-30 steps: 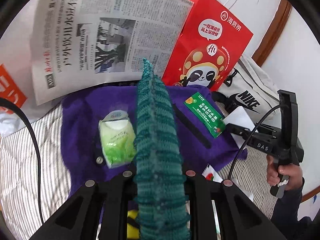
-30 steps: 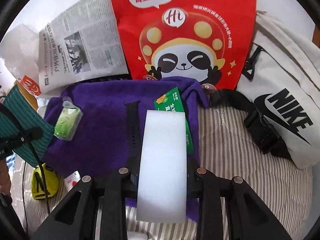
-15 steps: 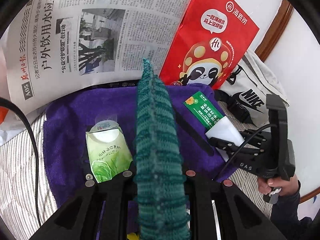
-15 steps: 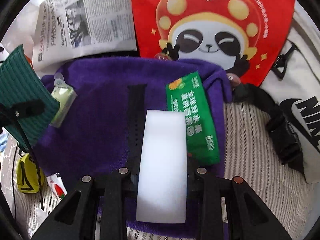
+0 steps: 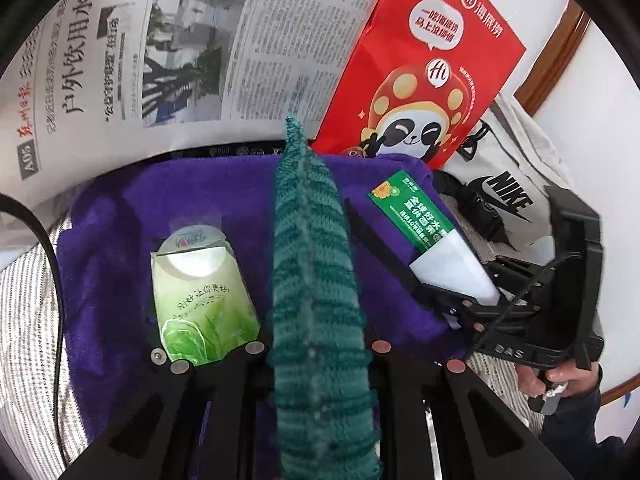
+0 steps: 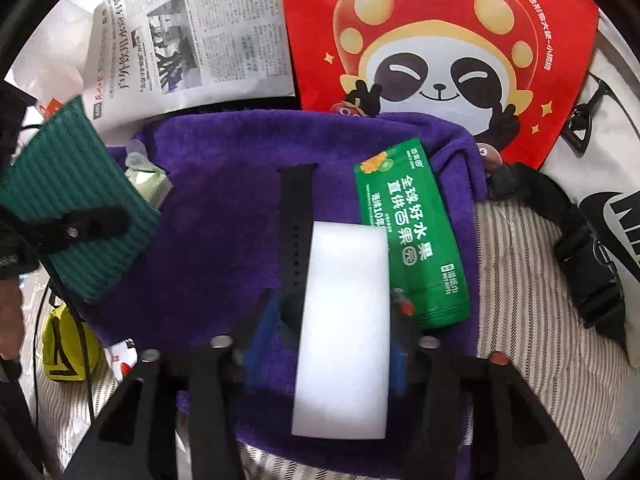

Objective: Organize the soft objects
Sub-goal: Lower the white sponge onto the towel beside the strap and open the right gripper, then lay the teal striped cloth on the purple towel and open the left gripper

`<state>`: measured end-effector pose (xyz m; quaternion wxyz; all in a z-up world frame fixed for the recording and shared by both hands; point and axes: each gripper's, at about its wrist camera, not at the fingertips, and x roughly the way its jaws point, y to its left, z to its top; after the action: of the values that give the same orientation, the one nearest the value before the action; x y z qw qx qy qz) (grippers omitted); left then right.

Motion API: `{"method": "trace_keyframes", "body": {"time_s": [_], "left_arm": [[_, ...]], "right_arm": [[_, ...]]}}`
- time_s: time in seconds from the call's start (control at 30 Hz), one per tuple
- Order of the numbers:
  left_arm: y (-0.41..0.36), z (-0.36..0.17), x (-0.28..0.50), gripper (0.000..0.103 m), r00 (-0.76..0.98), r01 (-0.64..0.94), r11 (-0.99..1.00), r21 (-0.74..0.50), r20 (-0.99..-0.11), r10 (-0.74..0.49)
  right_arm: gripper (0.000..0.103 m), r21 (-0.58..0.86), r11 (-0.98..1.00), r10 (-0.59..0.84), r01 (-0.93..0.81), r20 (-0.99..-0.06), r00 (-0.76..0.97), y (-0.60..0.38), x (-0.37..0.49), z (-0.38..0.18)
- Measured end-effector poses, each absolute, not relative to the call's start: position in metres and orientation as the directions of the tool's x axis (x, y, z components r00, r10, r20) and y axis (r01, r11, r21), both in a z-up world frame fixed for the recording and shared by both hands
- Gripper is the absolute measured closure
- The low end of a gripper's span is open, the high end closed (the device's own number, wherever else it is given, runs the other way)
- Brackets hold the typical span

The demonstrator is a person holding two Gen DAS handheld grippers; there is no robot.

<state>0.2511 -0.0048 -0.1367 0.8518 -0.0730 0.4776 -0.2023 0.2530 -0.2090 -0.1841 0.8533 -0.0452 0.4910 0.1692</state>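
A purple towel sits in the middle. On it lie a white sponge block, a green wipes packet with white lettering, a black strap and a pale green pouch. Above it hangs a teal striped knit. Behind it stands a red panda-print bag. Under it lies grey-and-white striped bedding.

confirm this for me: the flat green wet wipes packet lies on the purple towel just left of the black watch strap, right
Not quite. In the right wrist view the flat green wet wipes packet lies on the purple towel just right of the black watch strap, not left. The rest holds.
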Motion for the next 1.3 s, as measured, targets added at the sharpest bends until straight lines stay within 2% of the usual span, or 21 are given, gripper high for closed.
{"method": "trace_keyframes", "body": {"time_s": [0.23, 0.67, 0.87, 0.93, 1.3], "left_arm": [[-0.009, -0.148, 0.254, 0.085, 0.452, 0.273, 0.916, -0.294, -0.801, -0.392], [-0.019, -0.158, 0.254, 0.082, 0.435, 0.287, 0.936, -0.205, -0.842, -0.318], [-0.015, -0.156, 0.249, 0.070, 0.412, 0.273, 0.941, -0.200, -0.860, -0.302], [-0.015, -0.155, 0.245, 0.060, 0.400, 0.271, 0.943, -0.191, -0.869, -0.291], [-0.006, -0.147, 0.223, 0.057, 0.381, 0.284, 0.944, -0.167, -0.884, -0.271]], "right_arm": [[0.047, 0.009, 0.938, 0.196, -0.347, -0.839, 0.507, -0.199, 0.244, -0.174], [0.046, 0.002, 0.943, 0.203, -0.333, -0.797, 0.569, -0.210, 0.236, -0.145], [0.045, 0.012, 0.945, 0.211, -0.327, -0.785, 0.582, -0.217, 0.236, -0.134], [0.045, 0.017, 0.945, 0.215, -0.327, -0.784, 0.583, -0.216, 0.237, -0.133], [0.045, -0.009, 0.937, 0.214, -0.348, -0.774, 0.596, -0.211, 0.222, -0.126]]}}
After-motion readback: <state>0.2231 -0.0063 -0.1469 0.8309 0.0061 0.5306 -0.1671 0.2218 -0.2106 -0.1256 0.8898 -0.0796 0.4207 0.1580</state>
